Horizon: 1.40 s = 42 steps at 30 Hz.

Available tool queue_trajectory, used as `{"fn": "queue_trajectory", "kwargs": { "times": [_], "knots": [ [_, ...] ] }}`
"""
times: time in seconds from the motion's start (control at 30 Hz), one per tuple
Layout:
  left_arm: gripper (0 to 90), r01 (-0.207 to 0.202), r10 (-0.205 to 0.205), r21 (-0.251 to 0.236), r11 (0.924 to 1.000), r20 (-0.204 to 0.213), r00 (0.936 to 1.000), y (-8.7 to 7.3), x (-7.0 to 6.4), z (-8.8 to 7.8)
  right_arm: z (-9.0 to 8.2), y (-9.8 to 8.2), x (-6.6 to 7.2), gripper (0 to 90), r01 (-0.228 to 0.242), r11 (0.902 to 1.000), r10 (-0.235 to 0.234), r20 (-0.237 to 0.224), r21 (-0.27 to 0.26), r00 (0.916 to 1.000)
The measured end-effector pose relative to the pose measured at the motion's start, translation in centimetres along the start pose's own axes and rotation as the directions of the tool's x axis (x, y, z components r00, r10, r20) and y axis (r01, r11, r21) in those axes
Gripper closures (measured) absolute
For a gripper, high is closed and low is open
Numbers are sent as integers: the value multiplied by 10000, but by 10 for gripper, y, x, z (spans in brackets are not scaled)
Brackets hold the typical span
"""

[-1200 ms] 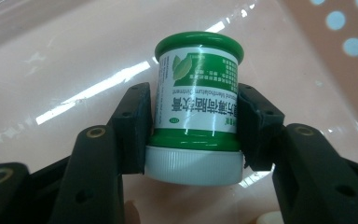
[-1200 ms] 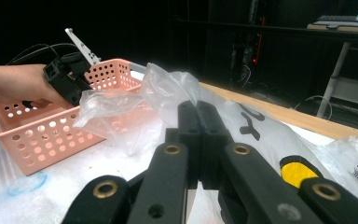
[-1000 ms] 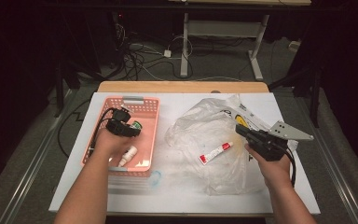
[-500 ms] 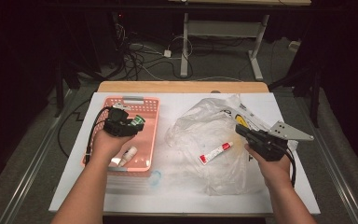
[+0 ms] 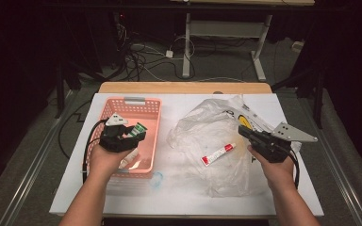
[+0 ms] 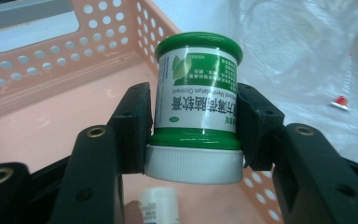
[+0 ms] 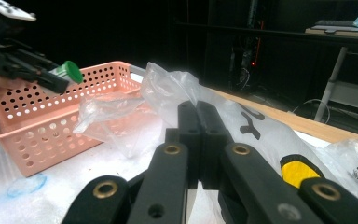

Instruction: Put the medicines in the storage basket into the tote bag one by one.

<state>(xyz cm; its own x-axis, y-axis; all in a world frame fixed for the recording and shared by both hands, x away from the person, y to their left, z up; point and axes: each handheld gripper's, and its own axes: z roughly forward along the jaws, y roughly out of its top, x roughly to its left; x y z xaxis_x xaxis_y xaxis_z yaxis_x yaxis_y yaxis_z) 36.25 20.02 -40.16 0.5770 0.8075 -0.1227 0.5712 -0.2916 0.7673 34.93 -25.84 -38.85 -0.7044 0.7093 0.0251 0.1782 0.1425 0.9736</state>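
The left gripper (image 6: pixel 193 123) clamps a green ointment jar (image 6: pixel 196 93) sideways, white cap toward the hand; the right gripper (image 7: pixel 197 114) is closed empty.

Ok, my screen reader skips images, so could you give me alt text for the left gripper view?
The left claw grips a green-and-white ointment jar by its sides, white cap toward the camera, above a pink perforated basket. Clear plastic bag lies beyond.

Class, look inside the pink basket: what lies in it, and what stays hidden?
A small white tube lies on the floor of the pink basket. The left gripper, holding a green jar, covers part of that floor.
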Motion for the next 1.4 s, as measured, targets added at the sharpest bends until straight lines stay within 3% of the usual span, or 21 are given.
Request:
{"fn": "queue_trajectory", "kwargs": {
  "times": [0.17, 0.33, 0.63, 1.03, 1.4],
  "knots": [
    [494, -73, 73, -359, 9993, -15, 10000, -14, -11, -10, -1, 1, 0, 900, 31, 10000, -31, -15, -16, 10000],
    [493, -247, 241, -341, 9991, -166, 9996, -25, -20, -11, -1, 1, 1, 900, 33, 10000, -33, -8, -15, 10000],
    [494, -189, 187, -714, 9973, -28, 9998, -39, -30, -16, -1, 1, 1, 900, 69, 10000, -69, 0, -46, 10000],
    [494, -557, 631, -1255, 9905, 554, 9965, -29, -53, -22, 0, 0, 3, 900, 134, 9999, -134, -49, 33, 9999],
    [494, -945, 1124, -1357, 9862, 1308, 9850, -22, -84, -10, -2, 0, 3, 900, -34, 10000, 34, -100, 6, 9999]
  ]
}}
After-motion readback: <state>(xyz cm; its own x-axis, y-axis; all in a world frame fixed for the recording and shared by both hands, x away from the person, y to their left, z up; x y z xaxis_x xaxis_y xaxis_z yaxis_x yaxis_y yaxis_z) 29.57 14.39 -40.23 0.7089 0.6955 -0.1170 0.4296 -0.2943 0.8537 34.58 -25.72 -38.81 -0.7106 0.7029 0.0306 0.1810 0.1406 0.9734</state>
